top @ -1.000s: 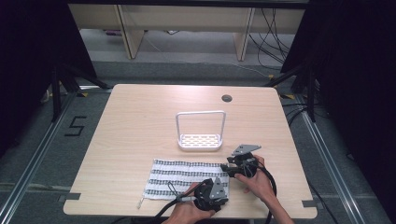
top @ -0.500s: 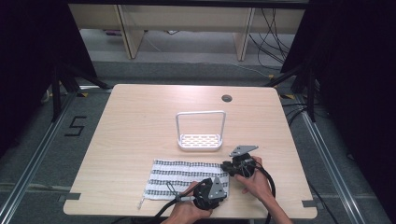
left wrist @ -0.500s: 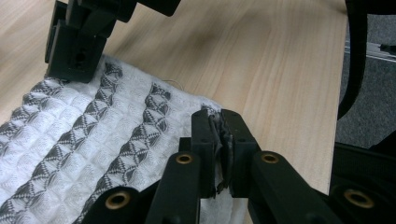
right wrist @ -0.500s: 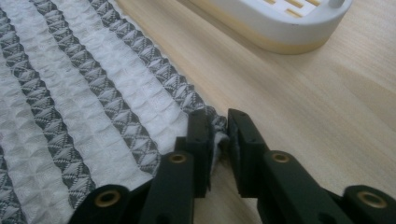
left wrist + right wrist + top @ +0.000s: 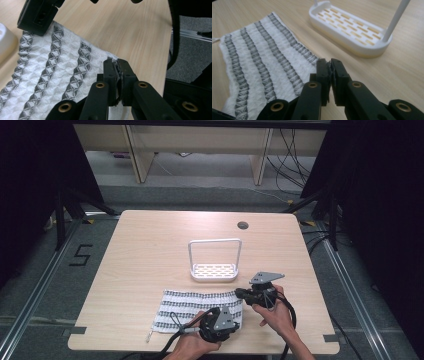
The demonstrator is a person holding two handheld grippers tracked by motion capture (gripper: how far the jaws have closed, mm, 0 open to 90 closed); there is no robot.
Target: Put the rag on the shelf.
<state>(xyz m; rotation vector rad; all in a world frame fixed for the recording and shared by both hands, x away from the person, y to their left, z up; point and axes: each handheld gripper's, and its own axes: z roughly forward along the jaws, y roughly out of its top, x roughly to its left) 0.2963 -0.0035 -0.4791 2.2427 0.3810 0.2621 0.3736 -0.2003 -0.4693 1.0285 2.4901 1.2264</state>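
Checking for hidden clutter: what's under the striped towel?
The striped towel lies flat on the wooden table, no bulge visible. Anything thin beneath is covered, so I cannot tell. Both hand-held grippers pinch its right corners.

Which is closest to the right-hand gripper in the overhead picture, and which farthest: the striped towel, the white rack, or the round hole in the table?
1. Striped towel: right gripper at its far right corner.
2. White rack: just beyond, leftward.
3. Round hole: near the far edge.

Table (image 5: 150, 250) w/ grommet hole (image 5: 243, 225)
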